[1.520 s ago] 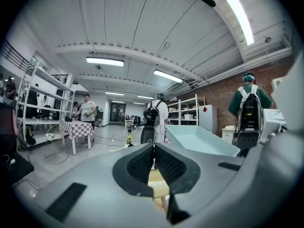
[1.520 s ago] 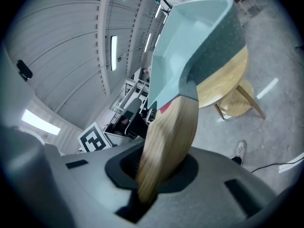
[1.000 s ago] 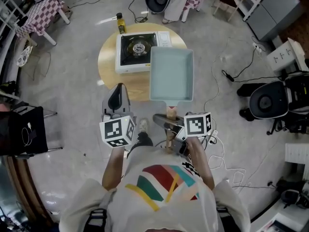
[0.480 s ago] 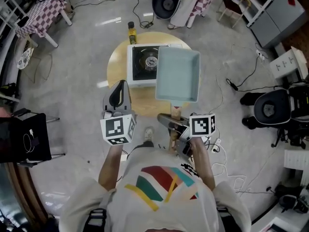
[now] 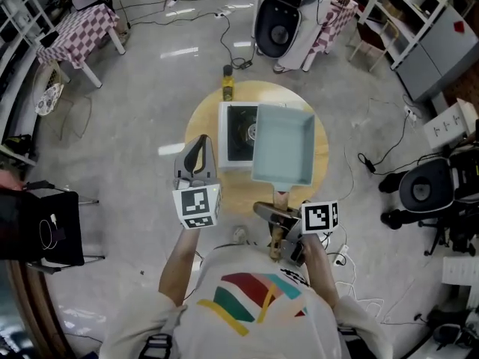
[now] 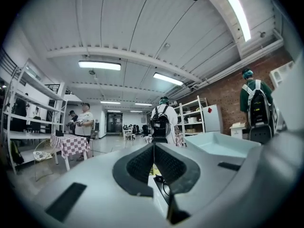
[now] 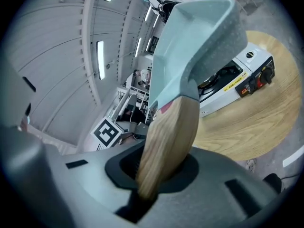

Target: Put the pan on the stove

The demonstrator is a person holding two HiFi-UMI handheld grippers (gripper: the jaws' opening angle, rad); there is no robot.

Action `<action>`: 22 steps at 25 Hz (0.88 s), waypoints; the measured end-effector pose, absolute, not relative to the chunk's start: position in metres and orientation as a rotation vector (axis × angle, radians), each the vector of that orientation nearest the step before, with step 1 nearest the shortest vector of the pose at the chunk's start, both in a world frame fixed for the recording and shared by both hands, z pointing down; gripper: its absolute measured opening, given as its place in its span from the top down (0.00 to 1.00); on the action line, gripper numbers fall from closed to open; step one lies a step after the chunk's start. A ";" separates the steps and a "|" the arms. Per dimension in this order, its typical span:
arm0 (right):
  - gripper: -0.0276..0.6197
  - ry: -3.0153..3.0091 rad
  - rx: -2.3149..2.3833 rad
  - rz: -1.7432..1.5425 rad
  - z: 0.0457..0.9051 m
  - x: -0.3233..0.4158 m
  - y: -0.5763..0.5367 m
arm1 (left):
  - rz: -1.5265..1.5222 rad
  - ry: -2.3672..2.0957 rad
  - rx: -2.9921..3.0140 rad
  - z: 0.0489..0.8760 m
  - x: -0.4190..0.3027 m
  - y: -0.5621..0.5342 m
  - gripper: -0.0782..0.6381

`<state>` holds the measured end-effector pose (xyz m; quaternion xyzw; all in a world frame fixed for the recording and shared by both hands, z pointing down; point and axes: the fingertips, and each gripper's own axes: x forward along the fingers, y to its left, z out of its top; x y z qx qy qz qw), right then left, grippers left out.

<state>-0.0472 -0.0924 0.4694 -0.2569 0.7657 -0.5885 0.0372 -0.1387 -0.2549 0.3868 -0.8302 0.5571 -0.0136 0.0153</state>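
Note:
A light blue square pan [image 5: 283,144] with a wooden handle [image 5: 279,200] hangs above the right part of a white single-burner stove [image 5: 233,133] on a round wooden table [image 5: 213,193]. My right gripper [image 5: 278,221] is shut on the handle's end, at the table's near edge. In the right gripper view the handle [image 7: 166,141] runs up from between the jaws to the pan [image 7: 199,37], with the stove [image 7: 237,84] below and behind it. My left gripper [image 5: 196,154] is shut on nothing, left of the pan and near the stove's left front corner; its pads [image 6: 142,163] meet.
A yellow bottle [image 5: 227,83] stands on the table's far edge behind the stove. A black round machine [image 5: 283,22] and checkered tables [image 5: 78,32] stand beyond. Cables lie on the floor at right [image 5: 382,155]. A black chair [image 5: 45,229] is at left. People [image 6: 160,122] stand further off.
Both grippers have come forward toward the table with the pan. The pan, which was beside and in front of the stove, now overlaps the stove's right part.

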 end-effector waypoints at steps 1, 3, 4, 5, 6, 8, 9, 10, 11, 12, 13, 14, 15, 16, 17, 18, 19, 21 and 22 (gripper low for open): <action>0.92 2.349 -0.783 -1.813 0.469 -0.048 -0.097 | -0.035 1.741 -2.575 0.385 -0.140 -0.261 0.88; 0.92 2.365 -0.785 -1.812 0.468 -0.049 -0.107 | -0.001 1.770 -2.559 0.378 -0.145 -0.272 0.88; 0.92 2.380 -0.794 -1.806 0.468 -0.049 -0.112 | 0.014 1.783 -2.553 0.375 -0.147 -0.276 0.88; 0.92 2.394 -0.804 -1.798 0.468 -0.050 -0.116 | 0.019 1.794 -2.547 0.373 -0.149 -0.280 0.88; 0.92 2.404 -0.812 -1.789 0.468 -0.050 -0.121 | 0.012 1.805 -2.535 0.372 -0.150 -0.282 0.88; 0.92 2.408 -0.818 -1.764 0.465 -0.053 -0.129 | -0.031 1.819 -2.471 0.370 -0.155 -0.284 0.88; 0.92 2.404 -0.818 -1.750 0.463 -0.055 -0.133 | -0.058 1.820 -2.437 0.370 -0.156 -0.284 0.88; 0.92 2.398 -0.816 -1.738 0.461 -0.057 -0.136 | -0.079 1.814 -2.419 0.371 -0.156 -0.283 0.88; 0.92 2.391 -0.813 -1.730 0.459 -0.059 -0.139 | -0.093 1.807 -2.415 0.372 -0.155 -0.282 0.88; 0.92 2.386 -0.809 -1.726 0.457 -0.059 -0.142 | -0.101 1.802 -2.419 0.373 -0.153 -0.282 0.88; 0.92 2.385 -0.805 -1.724 0.455 -0.059 -0.144 | -0.105 1.805 -2.424 0.374 -0.152 -0.281 0.88; 0.92 2.388 -0.802 -1.723 0.453 -0.058 -0.146 | -0.105 1.813 -2.431 0.376 -0.151 -0.281 0.88; 0.92 2.396 -0.801 -1.721 0.451 -0.056 -0.147 | -0.104 1.823 -2.437 0.377 -0.150 -0.280 0.88; 0.92 2.404 -0.802 -1.715 0.450 -0.054 -0.148 | -0.102 1.830 -2.443 0.378 -0.148 -0.280 0.88; 0.92 2.411 -0.807 -1.707 0.448 -0.052 -0.150 | -0.099 1.833 -2.448 0.379 -0.145 -0.281 0.88; 0.92 2.416 -0.811 -1.699 0.447 -0.049 -0.152 | -0.096 1.833 -2.453 0.380 -0.142 -0.281 0.88; 0.92 2.422 -0.811 -1.693 0.446 -0.048 -0.153 | -0.091 1.836 -2.457 0.380 -0.140 -0.282 0.88; 0.92 2.436 -0.790 -1.690 0.443 -0.049 -0.156 | -0.089 1.850 -2.456 0.378 -0.140 -0.282 0.88; 0.92 2.445 -0.777 -1.690 0.442 -0.049 -0.156 | -0.094 1.855 -2.453 0.376 -0.140 -0.282 0.88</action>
